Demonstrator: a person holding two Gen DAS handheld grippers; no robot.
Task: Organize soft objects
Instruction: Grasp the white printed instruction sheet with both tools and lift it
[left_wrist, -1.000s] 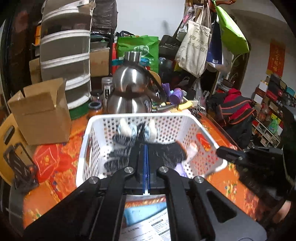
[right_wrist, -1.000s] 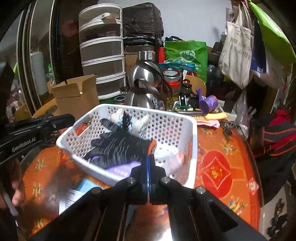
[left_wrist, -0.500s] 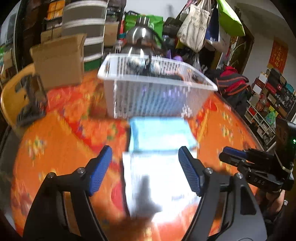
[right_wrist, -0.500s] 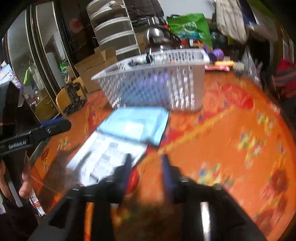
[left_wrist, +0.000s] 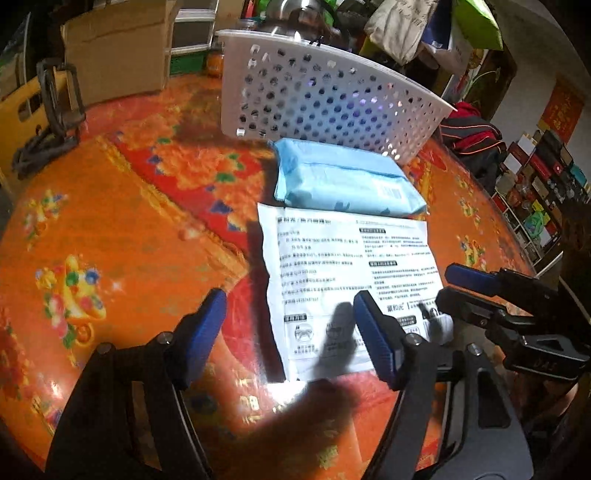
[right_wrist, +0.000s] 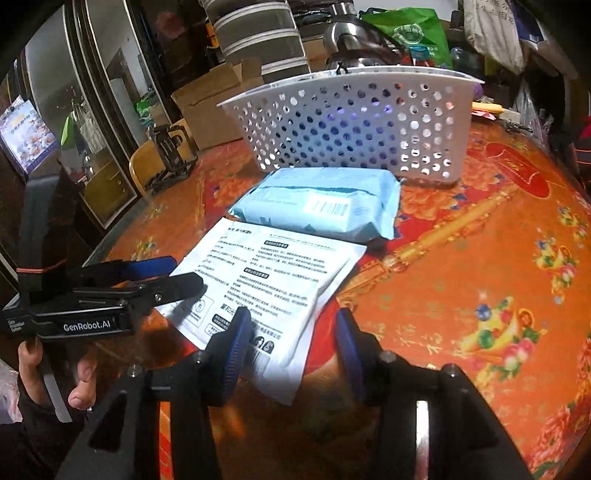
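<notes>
Soft packs are what we are sorting: inside the white perforated basket (left_wrist: 332, 99) at the back of the orange patterned counter (left_wrist: 129, 229) we can make out only dim shapes through the holes. Just in front of the basket lies a light blue soft pack (left_wrist: 343, 181), flat and seam side up, and a white printed pouch (left_wrist: 347, 273) lies nearest us, flat and easy to pinch at its edges. We judge both are waiting to go into the basket. Our left hand-held gripper (left_wrist: 291, 332) has just narrowed a little, and our right hand-held gripper (right_wrist: 291, 345) has just widened; both have jaws apart over the pouch's near edge, nothing clamped, probably lining up a two-sided lift.
</notes>
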